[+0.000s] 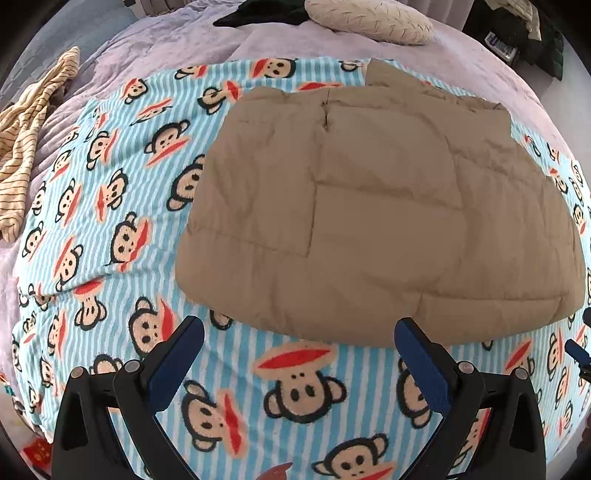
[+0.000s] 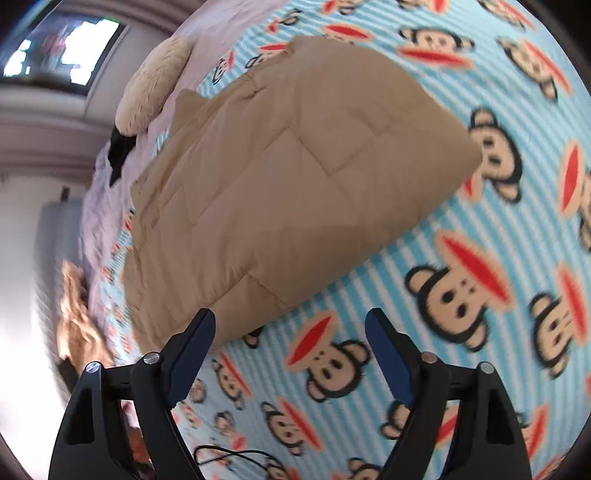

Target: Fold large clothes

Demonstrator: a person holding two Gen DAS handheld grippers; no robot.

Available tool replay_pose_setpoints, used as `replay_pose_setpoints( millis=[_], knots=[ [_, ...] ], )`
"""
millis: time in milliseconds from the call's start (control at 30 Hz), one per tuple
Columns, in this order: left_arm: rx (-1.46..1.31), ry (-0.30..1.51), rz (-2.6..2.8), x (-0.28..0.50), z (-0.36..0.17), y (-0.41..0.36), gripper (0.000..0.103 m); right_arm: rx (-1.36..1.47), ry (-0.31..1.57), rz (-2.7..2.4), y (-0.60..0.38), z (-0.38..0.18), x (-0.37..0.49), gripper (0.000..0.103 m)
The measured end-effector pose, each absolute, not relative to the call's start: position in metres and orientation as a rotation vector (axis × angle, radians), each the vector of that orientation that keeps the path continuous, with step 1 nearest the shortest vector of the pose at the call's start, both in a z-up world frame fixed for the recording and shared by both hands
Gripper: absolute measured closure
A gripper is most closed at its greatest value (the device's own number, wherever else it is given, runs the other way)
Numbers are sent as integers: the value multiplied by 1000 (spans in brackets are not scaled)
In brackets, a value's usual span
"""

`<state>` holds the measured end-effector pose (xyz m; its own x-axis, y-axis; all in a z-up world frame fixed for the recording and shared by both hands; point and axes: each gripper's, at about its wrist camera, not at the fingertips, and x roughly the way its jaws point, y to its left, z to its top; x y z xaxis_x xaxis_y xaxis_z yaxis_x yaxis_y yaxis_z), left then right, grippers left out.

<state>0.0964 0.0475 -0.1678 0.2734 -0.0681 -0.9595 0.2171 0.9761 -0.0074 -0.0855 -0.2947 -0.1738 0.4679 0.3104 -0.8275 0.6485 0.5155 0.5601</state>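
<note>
Spread across the bed (image 1: 207, 40) I'm working over is a blue-and-white striped blanket (image 1: 122, 206) printed with cartoon monkey faces, lying on a lilac bedspread. On the blanket lies the tan quilted jacket (image 1: 369, 206), folded into a flat, roughly rectangular bundle. From my left wrist view its long axis runs left to right across the picture, the near edge rounded and puffy, the far edge showing a raised flap that could be a collar or hood; I cannot tell which. From the right wrist view the same jacket (image 2: 288, 177) runs diagonally, one corner pointing toward the right edge.

My left gripper (image 1: 299, 332) hangs over the blanket just short of the jacket's near edge, jaws spread wide with nothing between them. My right gripper (image 2: 290, 321) is also well open and empty, near the jacket's closest corner without touching it.

Farther back on the bed rest a cream cushion (image 1: 373, 18), a dark garment (image 1: 266, 14) and, at the left, a beige striped garment (image 1: 33, 125). No containers show in either view.
</note>
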Motion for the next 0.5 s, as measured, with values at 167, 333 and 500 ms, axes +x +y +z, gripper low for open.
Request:
replay_pose_setpoints(
  millis=[167, 333, 500],
  knots=[
    [114, 1294, -186, 100, -174, 50, 0, 1169, 1066, -246, -298, -188, -86, 0],
    [43, 1311, -170, 105, -186, 61, 0, 1245, 1047, -226, -303, -199, -83, 0],
    [-181, 1394, -224, 109, -205, 85, 0, 1299, 1058, -188, -308, -209, -76, 0]
  ],
)
